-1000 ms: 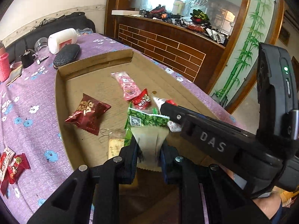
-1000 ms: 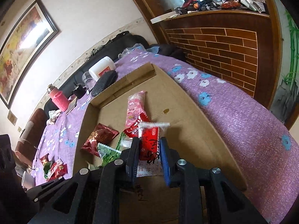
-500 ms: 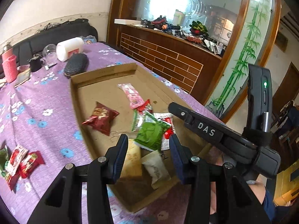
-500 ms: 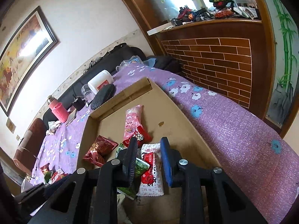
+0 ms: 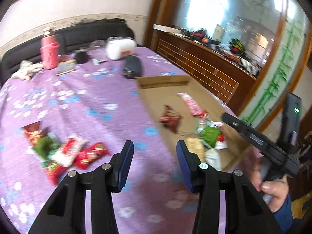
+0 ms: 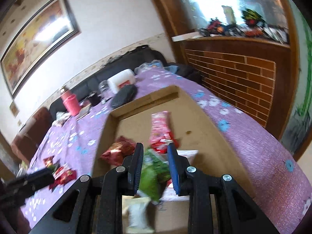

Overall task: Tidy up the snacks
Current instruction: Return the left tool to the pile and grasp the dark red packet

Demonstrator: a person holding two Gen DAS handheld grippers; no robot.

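Since the earlier frame, the left gripper has been swung from the cardboard tray over the purple surface, released and empty. The green packet is left in the tray, seen between the unclenched right gripper fingers, ungrasped. Loose snacks are seen beyond the left gripper.

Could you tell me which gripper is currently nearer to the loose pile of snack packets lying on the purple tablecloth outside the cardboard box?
Left. The left gripper hangs over the cloth just beside the snack packets; the right gripper is over the cardboard box, across the table from them.
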